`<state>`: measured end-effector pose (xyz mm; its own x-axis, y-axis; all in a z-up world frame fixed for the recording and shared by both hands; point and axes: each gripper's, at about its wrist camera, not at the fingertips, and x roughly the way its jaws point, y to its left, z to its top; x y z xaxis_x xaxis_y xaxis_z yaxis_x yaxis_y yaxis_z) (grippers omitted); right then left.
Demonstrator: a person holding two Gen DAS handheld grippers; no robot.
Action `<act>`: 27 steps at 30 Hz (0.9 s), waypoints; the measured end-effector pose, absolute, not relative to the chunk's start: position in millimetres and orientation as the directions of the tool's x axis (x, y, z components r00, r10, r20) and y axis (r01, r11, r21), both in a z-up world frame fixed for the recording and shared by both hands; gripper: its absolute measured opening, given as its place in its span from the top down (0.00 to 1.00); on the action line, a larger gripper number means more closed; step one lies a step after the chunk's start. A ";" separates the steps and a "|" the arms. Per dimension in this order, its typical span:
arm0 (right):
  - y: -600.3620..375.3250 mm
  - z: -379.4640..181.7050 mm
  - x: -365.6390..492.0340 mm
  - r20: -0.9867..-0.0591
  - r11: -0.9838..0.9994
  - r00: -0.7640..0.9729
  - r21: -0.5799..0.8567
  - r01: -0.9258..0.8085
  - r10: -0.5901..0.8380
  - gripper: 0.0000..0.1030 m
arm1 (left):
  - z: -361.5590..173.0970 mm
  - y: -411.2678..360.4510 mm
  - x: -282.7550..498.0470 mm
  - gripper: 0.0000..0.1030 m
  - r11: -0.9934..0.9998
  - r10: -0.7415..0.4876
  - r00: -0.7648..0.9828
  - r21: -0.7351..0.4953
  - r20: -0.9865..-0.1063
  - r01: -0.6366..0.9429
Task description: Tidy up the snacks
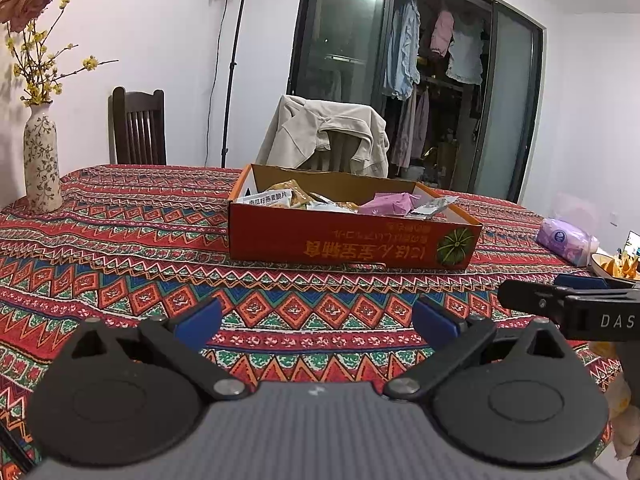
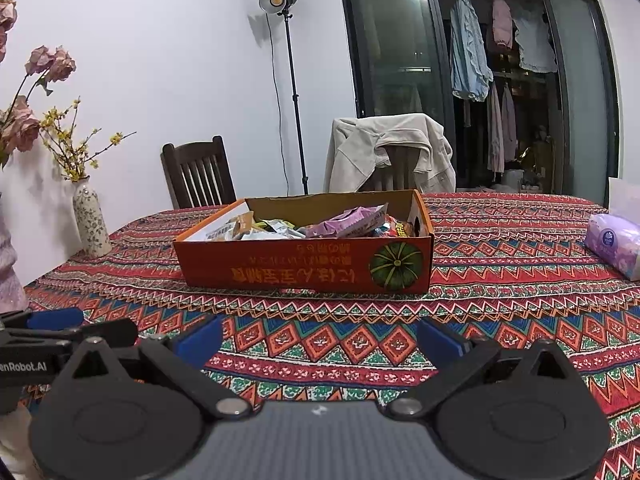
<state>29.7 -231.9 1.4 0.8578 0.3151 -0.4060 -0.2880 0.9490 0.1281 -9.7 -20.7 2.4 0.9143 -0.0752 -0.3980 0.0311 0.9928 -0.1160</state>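
Observation:
An orange cardboard box (image 1: 352, 240) (image 2: 304, 268) printed with a green pumpkin stands in the middle of the patterned tablecloth. It holds several snack packets, among them a purple one (image 1: 390, 204) (image 2: 348, 222) and a white one with black lettering (image 1: 269, 199). My left gripper (image 1: 316, 320) is open above the cloth, well short of the box, with nothing between its blue pads. My right gripper (image 2: 320, 340) is also open and empty, at a similar distance from the box. Each gripper shows at the edge of the other's view.
A floral vase (image 1: 42, 164) (image 2: 91, 220) with yellow sprigs stands at the table's left. A purple tissue pack (image 1: 566, 240) (image 2: 614, 242) lies at the right, with a bowl of orange snacks (image 1: 618, 268) near it. Two chairs (image 2: 198, 172) stand behind, one draped with a beige jacket (image 2: 390, 148).

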 end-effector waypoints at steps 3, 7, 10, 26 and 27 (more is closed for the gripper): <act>-232.4 1.2 29.9 -0.407 0.949 0.858 0.130 -0.286 0.314 0.00 | 2.4 -20.7 -9.9 0.00 0.993 -0.075 0.915 -0.116 -0.397 0.031; -232.5 1.3 30.4 -0.408 0.949 0.857 0.130 -0.286 0.314 0.00 | 2.3 -20.4 -9.7 0.00 0.993 -0.075 0.915 -0.116 -0.398 0.030; -232.5 1.3 30.6 -0.408 0.949 0.857 0.130 -0.287 0.315 0.00 | 3.0 -21.0 -9.8 0.00 0.993 -0.074 0.915 -0.115 -0.397 0.031; -232.1 1.3 30.6 -0.408 0.949 0.857 0.130 -0.286 0.314 0.00 | 3.2 -20.7 -10.8 0.00 0.993 -0.071 0.916 -0.114 -0.395 0.028; -232.0 1.4 30.5 -0.408 0.949 0.857 0.130 -0.286 0.314 0.00 | 3.1 -20.6 -10.8 0.00 0.993 -0.070 0.916 -0.113 -0.395 0.028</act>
